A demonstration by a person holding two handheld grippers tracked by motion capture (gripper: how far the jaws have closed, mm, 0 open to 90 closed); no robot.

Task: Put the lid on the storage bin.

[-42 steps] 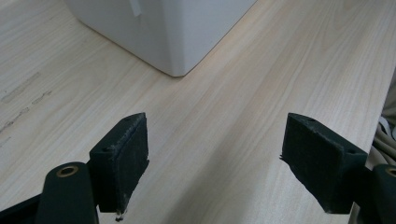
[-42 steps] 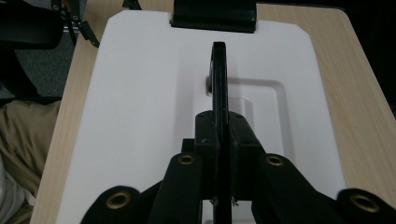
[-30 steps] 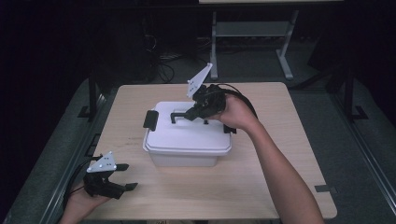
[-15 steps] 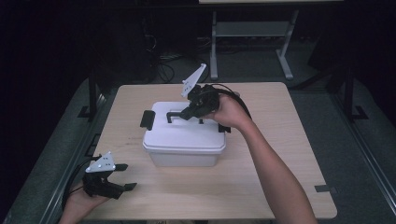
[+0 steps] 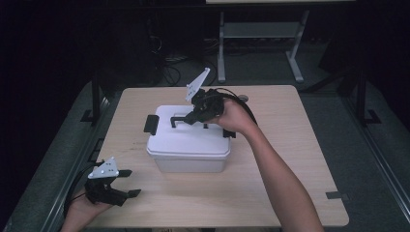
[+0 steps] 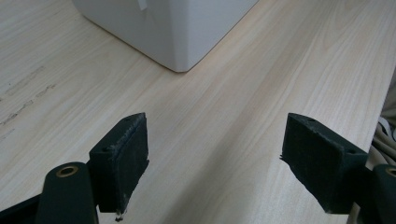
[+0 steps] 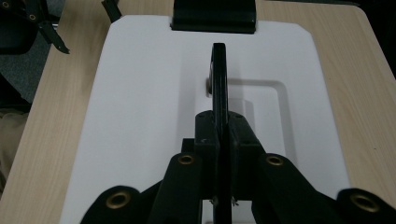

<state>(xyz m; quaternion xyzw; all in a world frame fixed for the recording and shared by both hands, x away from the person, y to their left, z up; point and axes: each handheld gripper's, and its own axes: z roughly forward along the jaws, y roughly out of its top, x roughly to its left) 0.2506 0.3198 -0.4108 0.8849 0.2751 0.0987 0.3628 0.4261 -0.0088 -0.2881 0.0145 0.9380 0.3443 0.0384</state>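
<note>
Here the white lidded box [image 5: 188,142] sits near the middle of the light wooden worktop [image 5: 290,145], a little left of centre, with a black latch [image 5: 151,124] on its left end. A black handle [image 5: 180,119] stands up from the recess in the lid [image 7: 140,116]. The right claw [image 5: 189,117] reaches in from the right, over the far part of the lid, and is clenched on that handle: in the right gripper view the two jaws press flat against either side of the thin upright handle [image 7: 219,84], which runs straight away from the camera toward the latch [image 7: 213,16] at the far edge of the lid. The grey three-cornered plate [image 5: 198,84] on this claw tilts up toward the far side of the scene. The person's right hand [image 5: 232,116] and bare forearm stretch diagonally from the near right edge of the worktop up to the box.

The left claw [image 5: 126,182] lies at the near left corner of the worktop, well apart from the box, held in the person's left hand [image 5: 84,208]. Its jaws are spread wide with nothing between them; the left gripper view shows bare wood between the two black pads [image 6: 123,165], and one lower corner of the box [image 6: 177,32] farther off, up and slightly left of the gap. The right gripper view catches this claw [image 7: 46,28] at its upper left corner, beyond the box
</note>
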